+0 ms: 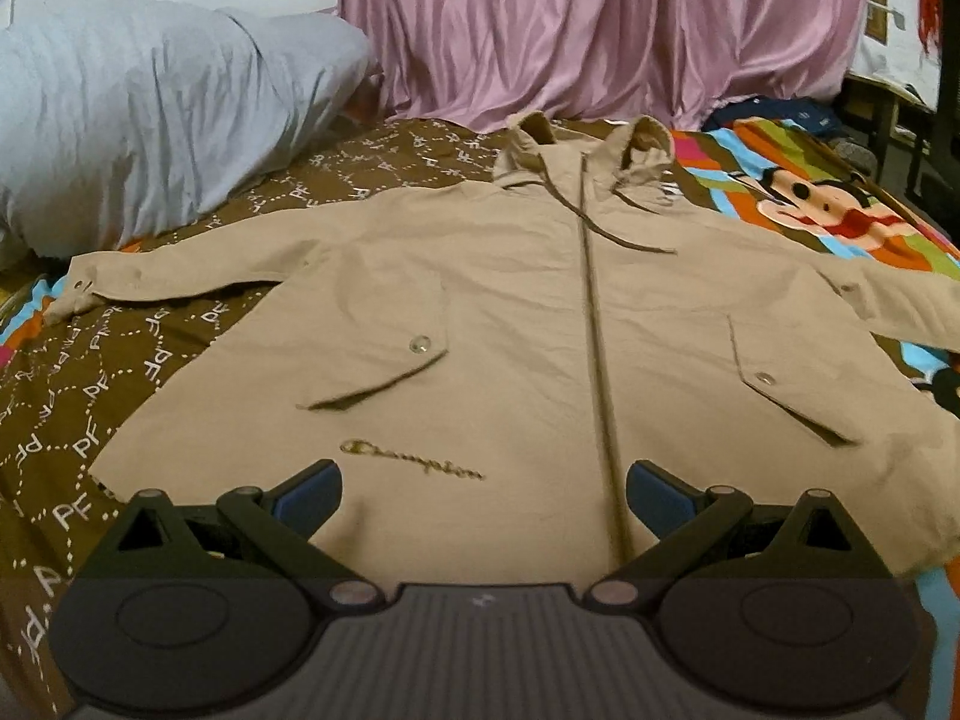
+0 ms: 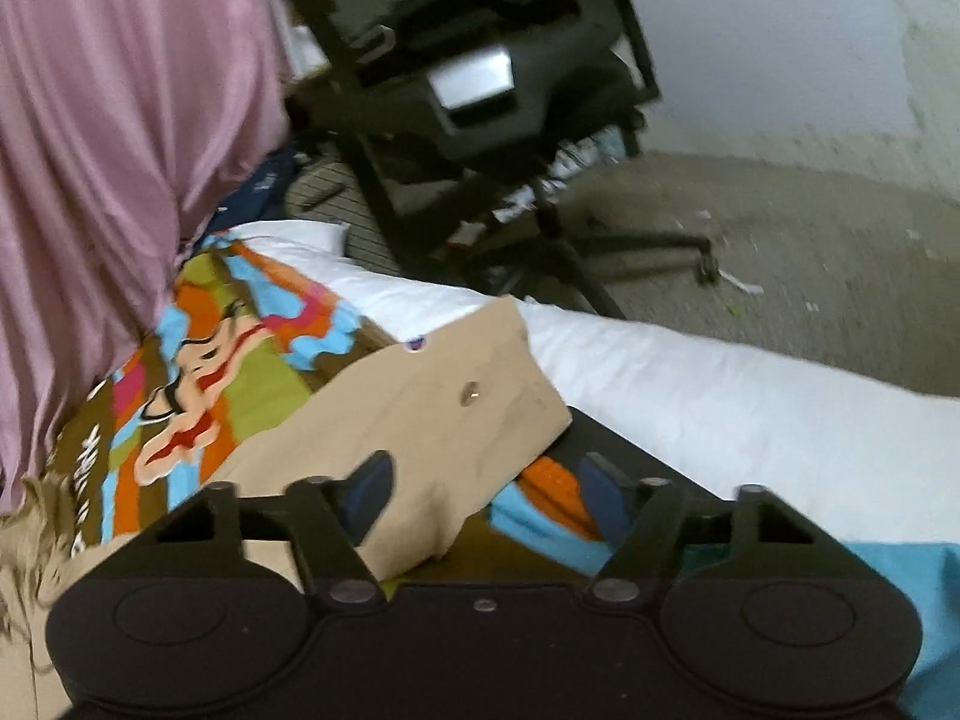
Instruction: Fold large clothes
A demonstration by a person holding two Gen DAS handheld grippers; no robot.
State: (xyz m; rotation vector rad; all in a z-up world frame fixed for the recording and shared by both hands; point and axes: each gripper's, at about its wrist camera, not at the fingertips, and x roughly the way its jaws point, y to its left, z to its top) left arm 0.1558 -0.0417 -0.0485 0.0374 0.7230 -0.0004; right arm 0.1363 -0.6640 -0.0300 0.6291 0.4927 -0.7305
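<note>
A large tan hooded jacket (image 1: 510,312) lies flat and front-up on the bed, zipped, hood at the far end, both sleeves spread out. My left gripper (image 1: 483,495) is open just above the jacket's near hem, beside the embroidered logo (image 1: 414,459). In the right wrist view the jacket's right sleeve (image 2: 420,414), with a snap button at the cuff, lies across the bed's edge. My right gripper (image 2: 486,495) is open low over that sleeve, one finger (image 2: 369,495) over the cloth and the other finger (image 2: 603,495) past its edge. Neither gripper holds anything.
The bed has a brown patterned cover (image 1: 120,372) and a bright cartoon blanket (image 1: 828,204). A grey pillow (image 1: 150,120) lies at the far left, a pink curtain (image 1: 600,30) hangs behind. A white mattress edge (image 2: 750,396), a black office chair (image 2: 480,90) and bare floor (image 2: 810,252) are at the right.
</note>
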